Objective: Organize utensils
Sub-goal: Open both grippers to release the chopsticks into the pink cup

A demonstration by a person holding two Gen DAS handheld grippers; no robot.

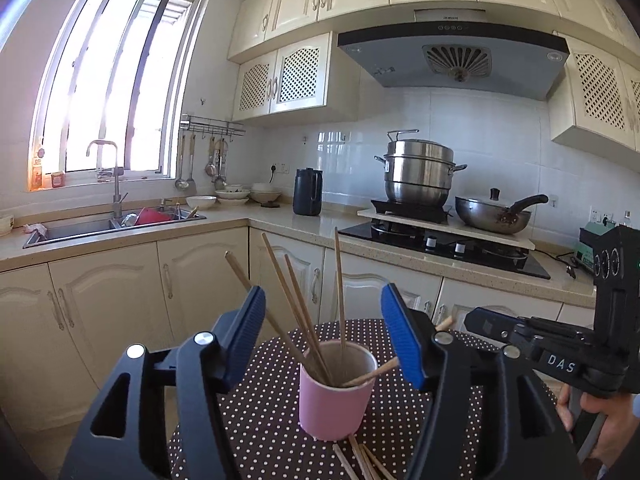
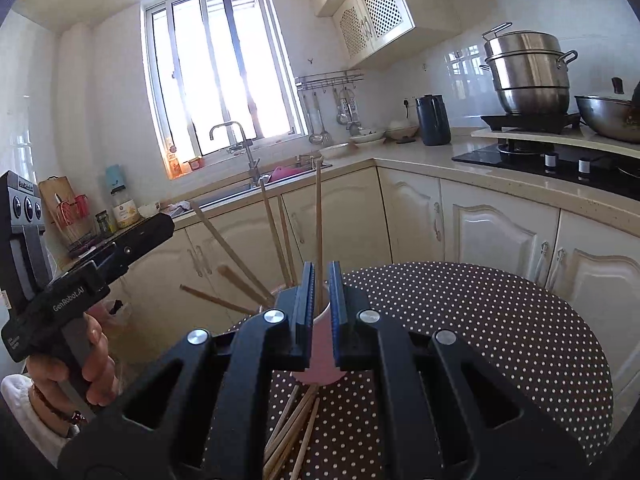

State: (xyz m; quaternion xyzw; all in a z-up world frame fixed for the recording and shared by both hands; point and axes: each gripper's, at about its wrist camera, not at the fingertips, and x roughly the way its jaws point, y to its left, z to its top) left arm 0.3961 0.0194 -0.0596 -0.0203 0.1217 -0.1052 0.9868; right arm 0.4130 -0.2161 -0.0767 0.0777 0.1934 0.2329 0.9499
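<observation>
Jaws of the left hand-held gripper [image 1: 322, 334] stand apart around the pink cup [image 1: 334, 394], not touching it; the right hand-held gripper [image 2: 319, 300] is closed, seemingly pinching one upright chopstick [image 2: 319, 216] in the cup. More loose chopsticks [image 2: 292, 432] lie on the tabletop [image 2: 500, 340] just before the cup. Risk: a careless pull could tip the light cup, spilling its chopsticks.

Cream cabinets [image 1: 108, 292], white tiled wall [image 1: 480, 128] — bright barred window [image 1: 116, 80], daylight
</observation>
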